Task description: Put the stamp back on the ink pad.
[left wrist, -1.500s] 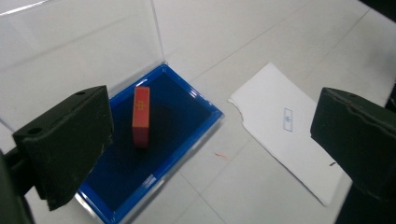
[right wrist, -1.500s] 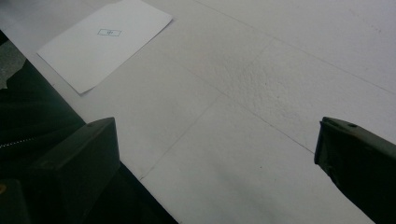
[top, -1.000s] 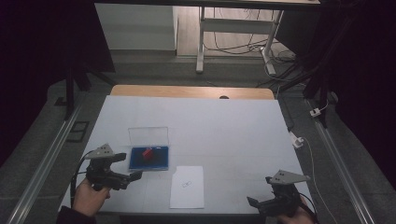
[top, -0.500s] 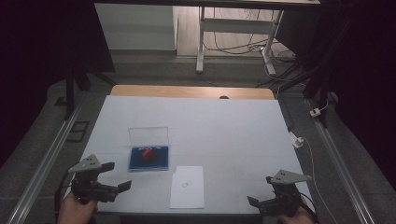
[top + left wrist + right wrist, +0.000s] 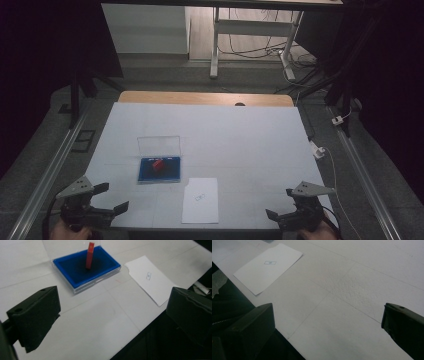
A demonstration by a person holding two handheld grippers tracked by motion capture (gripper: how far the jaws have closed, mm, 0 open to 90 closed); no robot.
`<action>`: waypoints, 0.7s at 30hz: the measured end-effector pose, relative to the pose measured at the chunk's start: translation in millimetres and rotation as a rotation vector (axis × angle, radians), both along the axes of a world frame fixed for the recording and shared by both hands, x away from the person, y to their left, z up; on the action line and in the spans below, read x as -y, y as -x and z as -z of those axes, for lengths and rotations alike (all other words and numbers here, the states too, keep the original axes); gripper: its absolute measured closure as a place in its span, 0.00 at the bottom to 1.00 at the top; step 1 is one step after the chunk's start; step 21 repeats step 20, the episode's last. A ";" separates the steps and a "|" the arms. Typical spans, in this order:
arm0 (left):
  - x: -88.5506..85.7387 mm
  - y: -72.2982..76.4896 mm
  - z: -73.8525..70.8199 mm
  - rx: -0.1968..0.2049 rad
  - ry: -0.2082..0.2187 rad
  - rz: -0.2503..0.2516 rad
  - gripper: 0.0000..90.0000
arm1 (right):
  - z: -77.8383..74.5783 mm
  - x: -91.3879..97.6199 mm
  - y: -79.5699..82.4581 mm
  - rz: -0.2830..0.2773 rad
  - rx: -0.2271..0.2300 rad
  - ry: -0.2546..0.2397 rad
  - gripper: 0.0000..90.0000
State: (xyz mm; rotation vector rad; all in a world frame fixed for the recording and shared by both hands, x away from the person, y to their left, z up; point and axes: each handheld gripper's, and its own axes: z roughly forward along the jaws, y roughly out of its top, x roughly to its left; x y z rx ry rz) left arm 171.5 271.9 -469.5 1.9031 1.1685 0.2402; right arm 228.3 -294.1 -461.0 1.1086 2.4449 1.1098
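A shallow blue case (image 5: 148, 175) lies left of the table's middle, its clear lid (image 5: 158, 145) standing open behind it. A small red block (image 5: 159, 165) stands upright inside. In the left gripper view the blue case (image 5: 72, 268) and red block (image 5: 90, 255) sit ahead of the jaws. My left gripper (image 5: 111, 197) hovers open and empty at the near-left corner, well short of the case. Near the front-right edge, my right gripper (image 5: 280, 204) is open and empty too. Both sets of jaws stand wide apart in their own views: left gripper (image 5: 112, 315), right gripper (image 5: 327, 325).
A white paper sheet (image 5: 200, 200) with a small printed mark lies at the front edge between the grippers, also seen as the sheet (image 5: 150, 278) and the sheet (image 5: 268, 267). A white cover (image 5: 240, 135) spreads over the table, with metal rails along both sides.
My left gripper has pulled back from beside the blue case to the near-left corner of the table. The right gripper has stayed put.
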 end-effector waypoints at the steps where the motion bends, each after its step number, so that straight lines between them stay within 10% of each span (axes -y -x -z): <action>1: -0.3 1.0 0.8 -0.002 -0.008 0.000 0.00 | -0.1 0.0 0.1 0.003 -0.003 -0.002 0.00; 21: 5.3 7.8 7.8 -0.074 -0.134 -0.028 0.00 | 0.7 -1.6 0.0 0.012 -0.004 0.022 0.00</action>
